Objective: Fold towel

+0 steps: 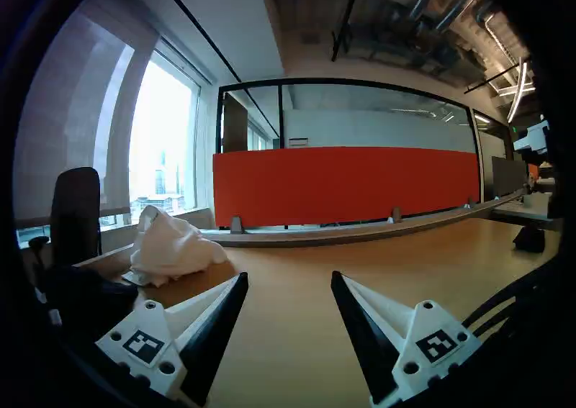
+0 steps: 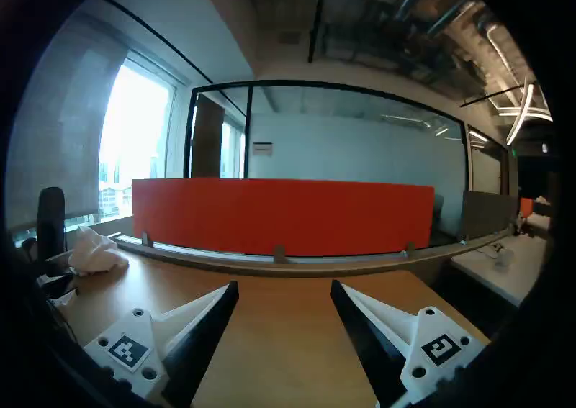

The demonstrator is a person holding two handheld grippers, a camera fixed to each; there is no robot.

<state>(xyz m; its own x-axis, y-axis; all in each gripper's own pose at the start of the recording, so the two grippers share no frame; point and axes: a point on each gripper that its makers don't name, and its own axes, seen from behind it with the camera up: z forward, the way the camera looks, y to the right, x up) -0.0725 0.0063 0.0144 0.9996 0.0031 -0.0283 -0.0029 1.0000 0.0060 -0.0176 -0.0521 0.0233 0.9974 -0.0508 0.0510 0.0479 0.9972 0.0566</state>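
Observation:
A crumpled white towel (image 1: 170, 248) lies in a heap on the wooden desk (image 1: 403, 257), to the far left in the left gripper view. My left gripper (image 1: 288, 282) hovers low over the desk, open, with nothing between its fingers; the towel sits ahead and to its left, apart from it. In the right gripper view the same towel (image 2: 93, 252) appears small at the far left edge of the desk (image 2: 288, 314). My right gripper (image 2: 284, 289) is open too and holds nothing, well away from the towel.
An orange divider panel (image 1: 345, 185) runs along the desk's back edge. A dark office chair (image 1: 75, 217) stands at the left by the window, with dark items (image 1: 86, 293) near the towel. A small dark object (image 1: 529, 239) sits at the desk's right. Another desk (image 2: 504, 260) lies beyond.

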